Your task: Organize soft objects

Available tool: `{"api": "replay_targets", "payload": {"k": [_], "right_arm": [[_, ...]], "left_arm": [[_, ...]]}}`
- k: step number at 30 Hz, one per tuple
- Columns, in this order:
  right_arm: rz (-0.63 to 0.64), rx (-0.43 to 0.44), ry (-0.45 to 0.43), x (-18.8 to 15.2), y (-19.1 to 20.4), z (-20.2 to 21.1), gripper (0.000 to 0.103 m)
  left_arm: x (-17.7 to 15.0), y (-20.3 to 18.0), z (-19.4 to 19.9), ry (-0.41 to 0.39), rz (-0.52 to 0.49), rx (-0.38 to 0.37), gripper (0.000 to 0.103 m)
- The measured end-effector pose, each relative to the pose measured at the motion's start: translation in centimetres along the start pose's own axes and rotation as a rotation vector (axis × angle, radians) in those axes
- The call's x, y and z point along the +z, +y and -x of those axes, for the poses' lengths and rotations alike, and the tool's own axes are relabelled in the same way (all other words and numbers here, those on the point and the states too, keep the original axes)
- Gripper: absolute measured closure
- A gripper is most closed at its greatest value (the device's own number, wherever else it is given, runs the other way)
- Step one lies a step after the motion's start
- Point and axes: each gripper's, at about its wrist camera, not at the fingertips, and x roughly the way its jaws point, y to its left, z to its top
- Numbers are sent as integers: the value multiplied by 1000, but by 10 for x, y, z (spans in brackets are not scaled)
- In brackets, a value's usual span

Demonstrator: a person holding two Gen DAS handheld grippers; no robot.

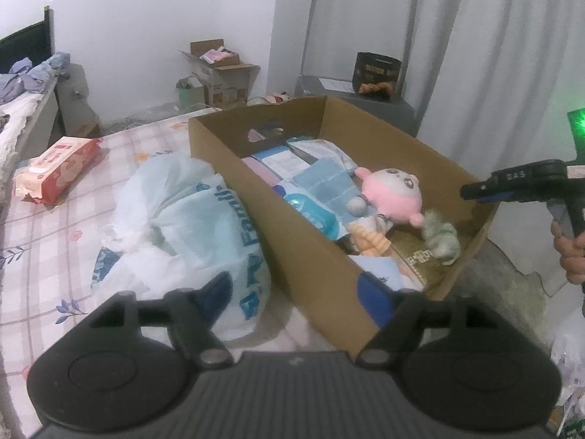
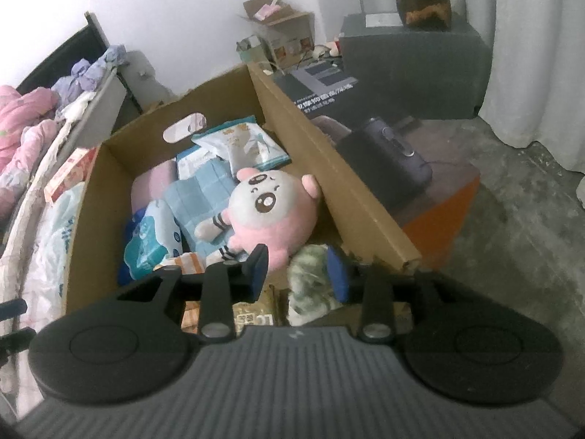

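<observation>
An open cardboard box sits on the bed's edge. Inside lie a pink plush toy, a small grey-green fluffy toy, a blue cloth and several soft packs. My left gripper is open and empty over the box's near wall, beside a white plastic bag. My right gripper hovers over the box's near end, jaws apart. The fluffy toy lies loose below them, and the pads do not press on it. A hand holds that gripper.
The bag rests on the checked floral bedsheet near a red tissue pack. A small open carton stands by the wall. A dark cabinet carries a black bag. A dark device on an orange stand is beside the box.
</observation>
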Motion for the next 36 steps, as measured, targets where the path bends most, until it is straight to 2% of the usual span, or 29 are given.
{"api": "replay_targets", "payload": {"k": [4,7,9,11,14,16,18,24,27,31,36], "right_arm": [[-21,51,-45,-7,13,21,59],[-17,95,-78,-18,32,34,44],[-7,130,-104,-27,49,43,29],[-2,166,-135,-36,63,52,22],[23,200,-157,-47,85,62,18],[45,208,-168,-54,97,69,14],[63,210,-184,-62,106,77,5],[146,168,-184,-80,129,91,1],[185,157,-175,-87,137,96,1],[205,142,-140,-95,143,97,1],[228,123,-120,-103,146,98,1]], "left_arm": [[-2,3,6,-14,18,31,22],[-5,8,15,-32,51,55,16],[-8,11,22,-46,68,83,11],[-11,13,27,-55,82,117,6],[-17,15,36,-73,104,161,0],[-20,15,43,-104,119,188,0],[-23,14,49,-119,130,206,0],[-28,10,62,-130,172,239,0],[-33,3,68,-147,155,273,0],[-38,-9,69,-122,108,351,0],[-43,-13,67,-91,110,356,0]]}}
